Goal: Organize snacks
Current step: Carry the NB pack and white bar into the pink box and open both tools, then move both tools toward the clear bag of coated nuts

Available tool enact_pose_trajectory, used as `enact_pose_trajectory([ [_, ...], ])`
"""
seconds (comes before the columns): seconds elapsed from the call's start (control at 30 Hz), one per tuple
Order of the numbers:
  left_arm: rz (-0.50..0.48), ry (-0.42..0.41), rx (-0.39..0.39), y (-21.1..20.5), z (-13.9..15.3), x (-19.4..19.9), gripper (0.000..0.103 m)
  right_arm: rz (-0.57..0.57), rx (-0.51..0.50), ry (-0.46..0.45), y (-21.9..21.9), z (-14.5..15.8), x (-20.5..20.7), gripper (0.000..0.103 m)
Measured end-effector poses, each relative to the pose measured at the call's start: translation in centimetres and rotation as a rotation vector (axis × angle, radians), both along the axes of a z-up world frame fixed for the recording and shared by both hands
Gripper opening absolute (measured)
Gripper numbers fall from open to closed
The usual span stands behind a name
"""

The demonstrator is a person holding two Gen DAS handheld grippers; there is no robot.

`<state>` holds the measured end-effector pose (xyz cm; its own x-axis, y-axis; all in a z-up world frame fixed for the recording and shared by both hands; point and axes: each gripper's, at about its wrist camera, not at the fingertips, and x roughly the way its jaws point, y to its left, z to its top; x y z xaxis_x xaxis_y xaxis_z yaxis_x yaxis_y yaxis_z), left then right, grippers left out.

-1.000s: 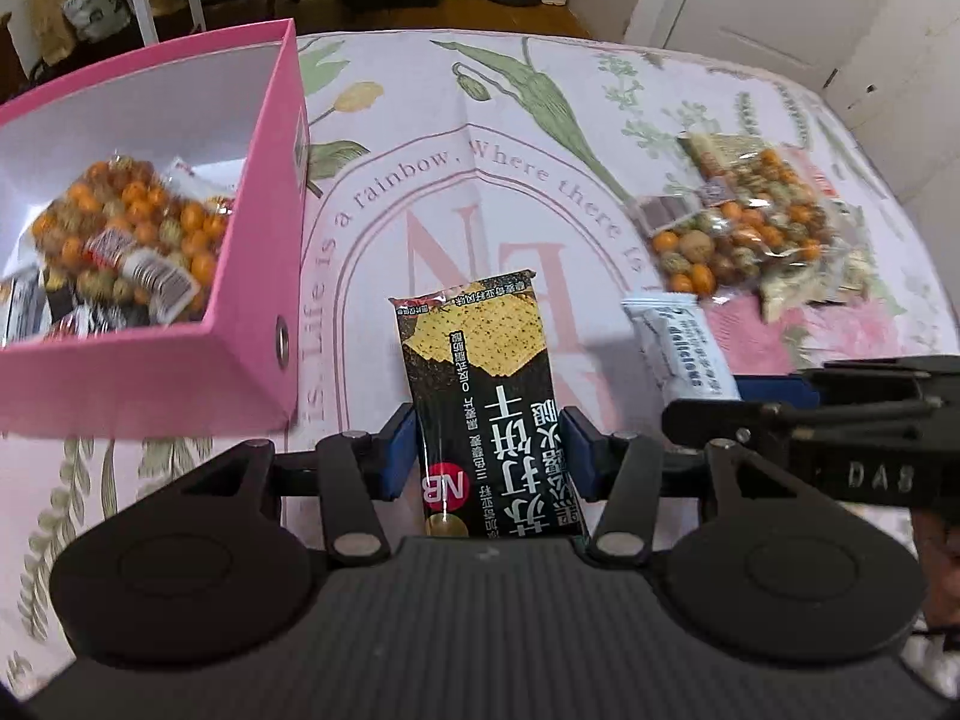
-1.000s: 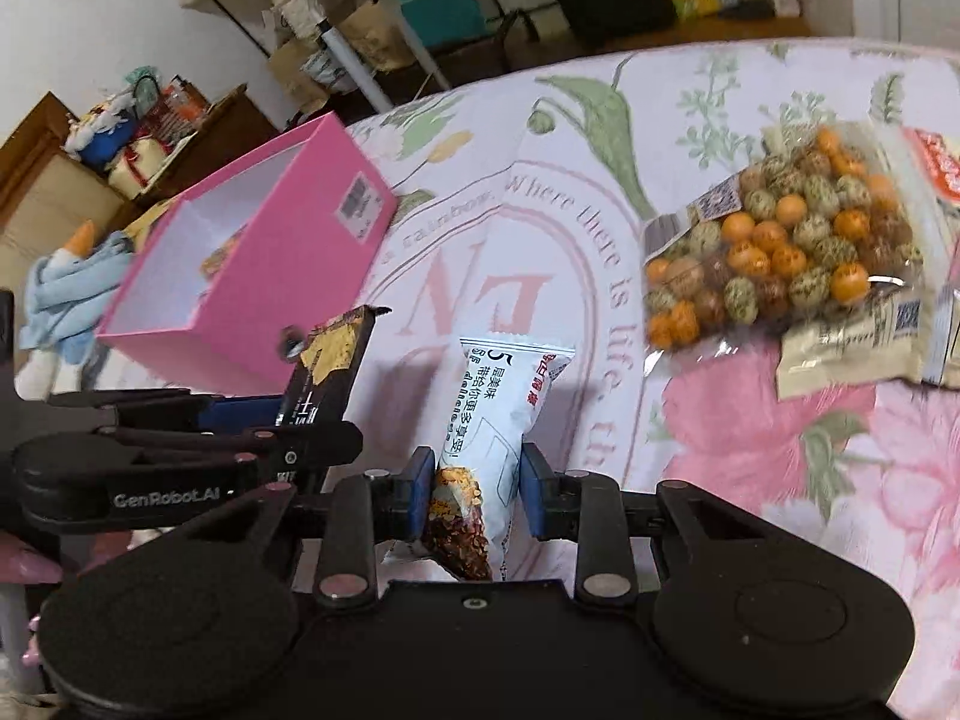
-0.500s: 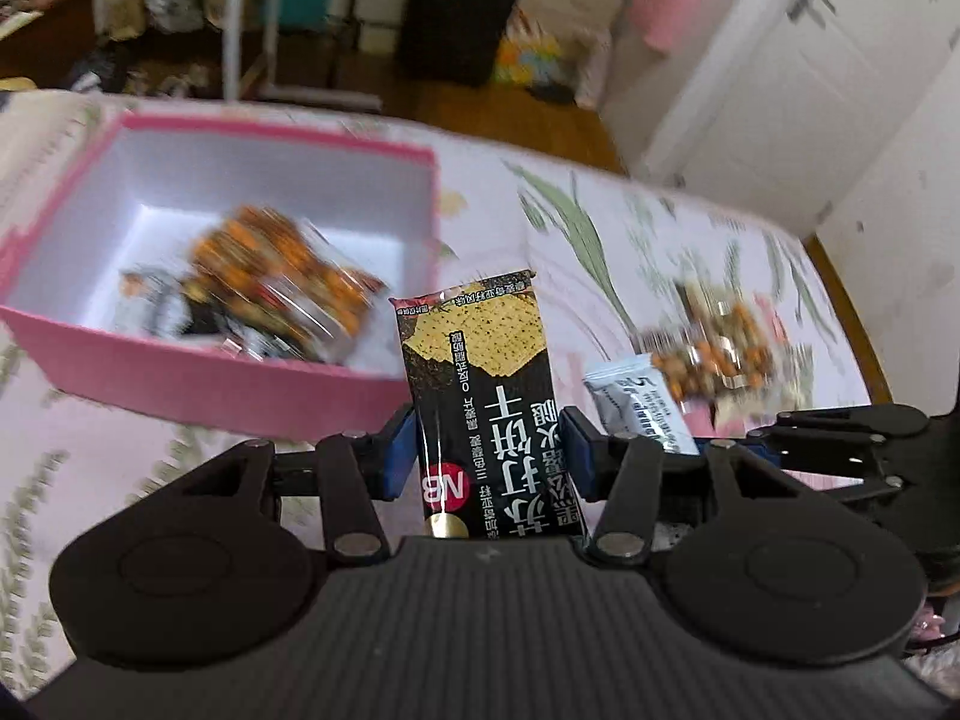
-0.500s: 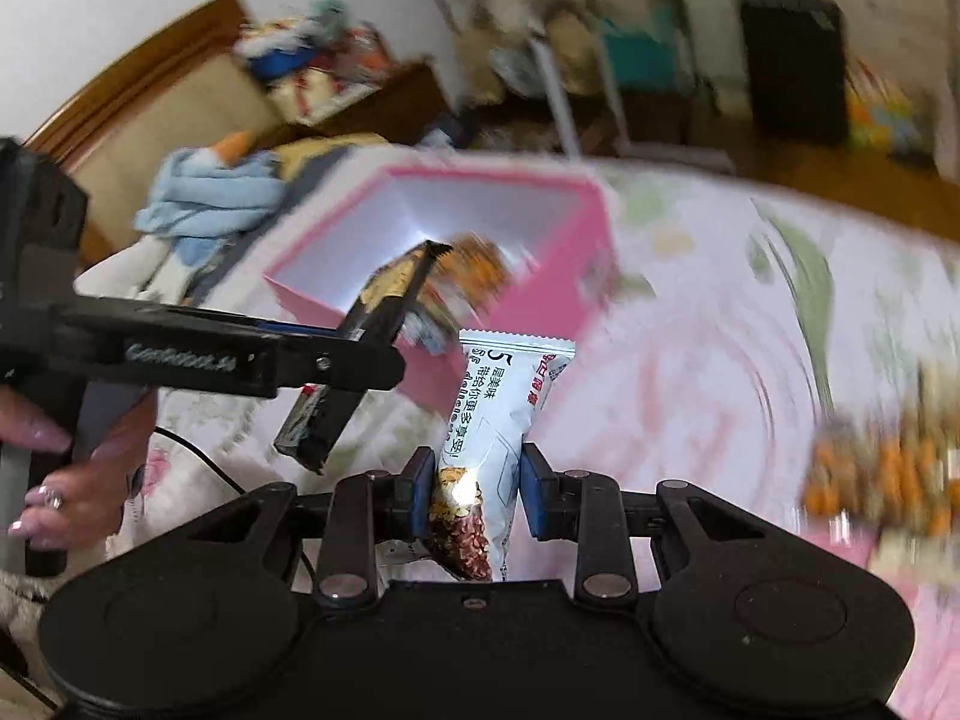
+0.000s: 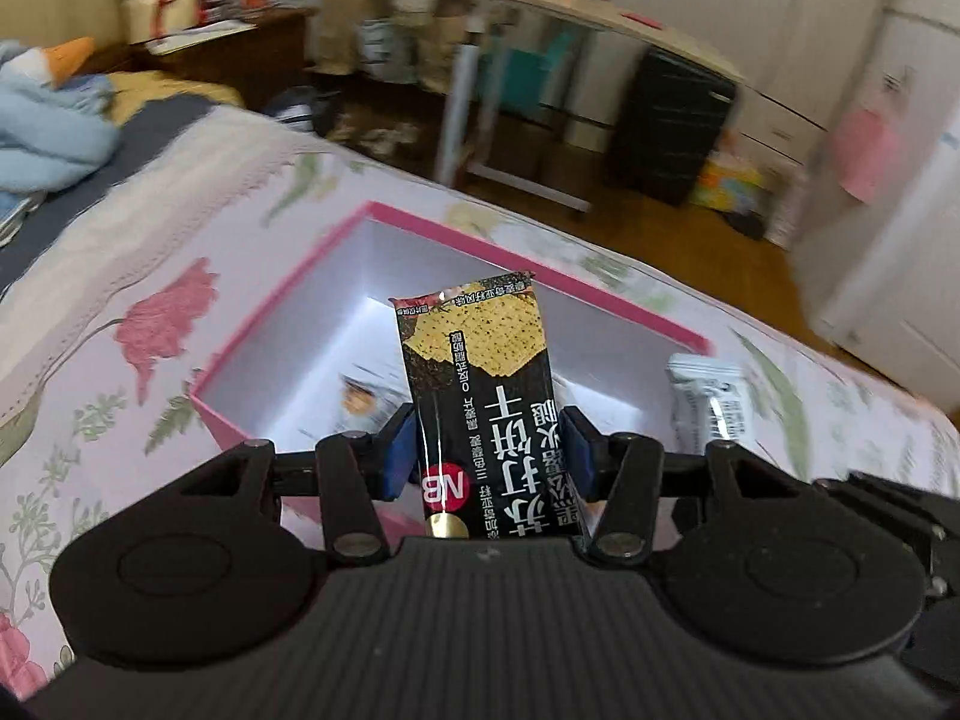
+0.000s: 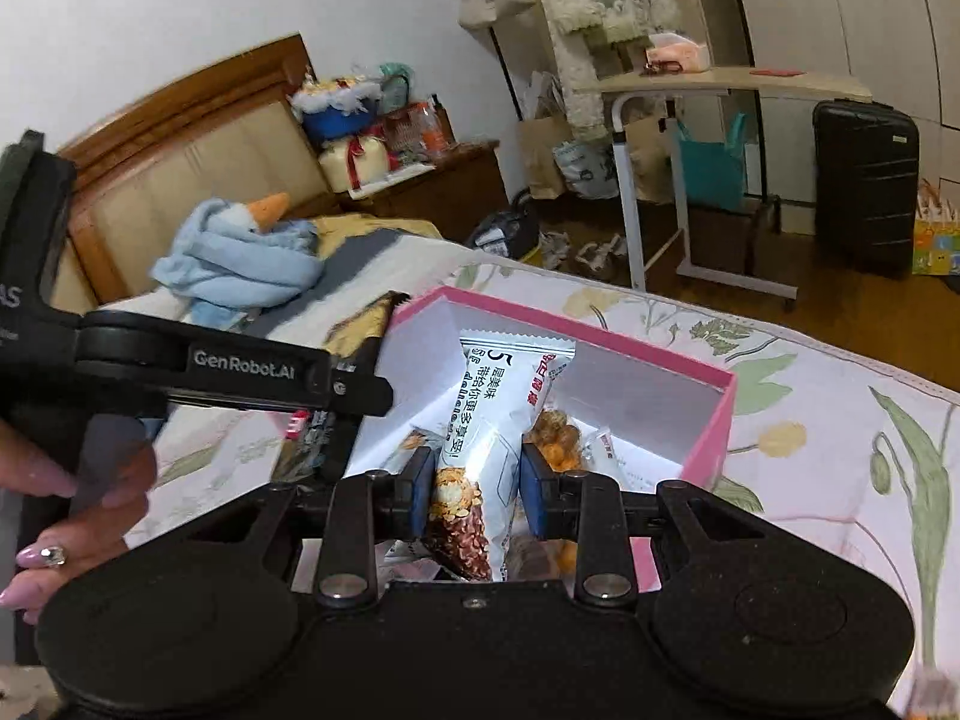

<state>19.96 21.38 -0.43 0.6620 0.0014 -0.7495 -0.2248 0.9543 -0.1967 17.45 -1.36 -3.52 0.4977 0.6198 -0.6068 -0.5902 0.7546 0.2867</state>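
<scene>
A black cracker packet (image 5: 486,396) stands upright between the blue pads of my left gripper (image 5: 489,462), which is shut on it above the near side of the pink box (image 5: 282,300). My right gripper (image 6: 477,495) is shut on a white cereal bar (image 6: 489,414) and hangs over the pink box (image 6: 714,420). Peanut snacks (image 6: 555,435) lie on the box's white floor. In the right wrist view the left gripper (image 6: 336,414) shows at the left with the cracker packet (image 6: 360,327). The cereal bar (image 5: 711,399) shows at the right of the left wrist view.
The box sits on a bed with a floral sheet (image 5: 108,312). A blue blanket (image 6: 240,258) lies toward the wooden headboard (image 6: 180,144). A person's hand (image 6: 78,498) holds the left gripper. Beyond the bed are a side table (image 6: 720,90) and a black suitcase (image 6: 864,180).
Both grippers have swung left and up from the middle of the sheet to over the pink box, each still holding its snack. The loose peanut bags have dropped out of view.
</scene>
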Motion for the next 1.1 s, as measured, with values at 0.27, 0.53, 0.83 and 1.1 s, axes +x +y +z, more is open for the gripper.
enact_pose_trajectory([
  [0.27, 0.165, 0.084, 0.03, 2.4, -4.0, 4.6, 0.056, -0.046, -0.051, 0.081, 2.2, -3.8, 2.8, 0.038],
  [0.53, 0.048, 0.094, 0.097, -0.2, -3.2, 2.2, 0.06, -0.115, 0.01, 0.022, -2.1, -1.4, -0.7, 0.054],
  [0.83, -0.159, 0.011, 0.041, -5.3, -0.1, -3.2, 0.06, -0.227, -0.001, 0.002, -11.8, 0.7, -9.2, 0.06],
  [1.1, -0.375, -0.016, 0.003, -12.4, 0.6, -6.2, 0.06, -0.378, -0.084, -0.014, -18.6, 0.2, -13.3, 0.061],
])
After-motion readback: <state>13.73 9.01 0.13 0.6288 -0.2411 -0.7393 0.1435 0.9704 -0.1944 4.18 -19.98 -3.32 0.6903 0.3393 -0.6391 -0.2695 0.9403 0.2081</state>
